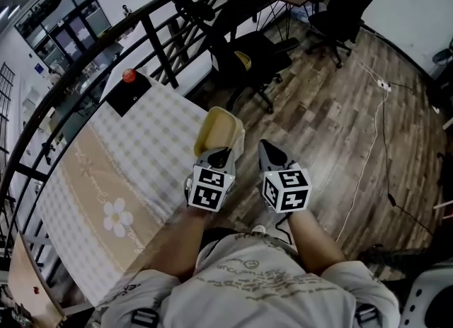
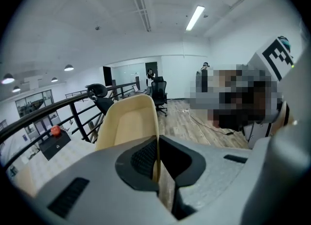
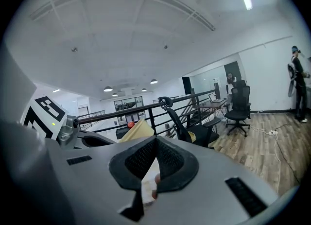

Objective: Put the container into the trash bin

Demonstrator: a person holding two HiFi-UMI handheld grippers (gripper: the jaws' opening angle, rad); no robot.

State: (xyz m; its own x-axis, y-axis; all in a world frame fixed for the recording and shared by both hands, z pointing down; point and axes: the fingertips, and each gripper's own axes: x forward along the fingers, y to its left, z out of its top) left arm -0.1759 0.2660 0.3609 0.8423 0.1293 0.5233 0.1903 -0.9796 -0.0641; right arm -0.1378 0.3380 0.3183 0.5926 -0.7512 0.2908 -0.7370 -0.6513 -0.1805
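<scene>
The left gripper (image 1: 219, 152) holds the tan container (image 1: 216, 129) up in the air, past the edge of the desk (image 1: 134, 156). Its fingers pinch the container's thin wall. The right gripper (image 1: 273, 154) has its fingers pressed together.

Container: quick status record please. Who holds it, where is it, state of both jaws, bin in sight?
container: beige open shell, in the air by the table's edge
held by: left gripper, jaws shut on one wall
right gripper: jaws together; something pale shows in the gap, can't tell what
table: checked cloth, at the person's left
ahead: wood floor, black office chair, railing
trash bin: not in any view
</scene>
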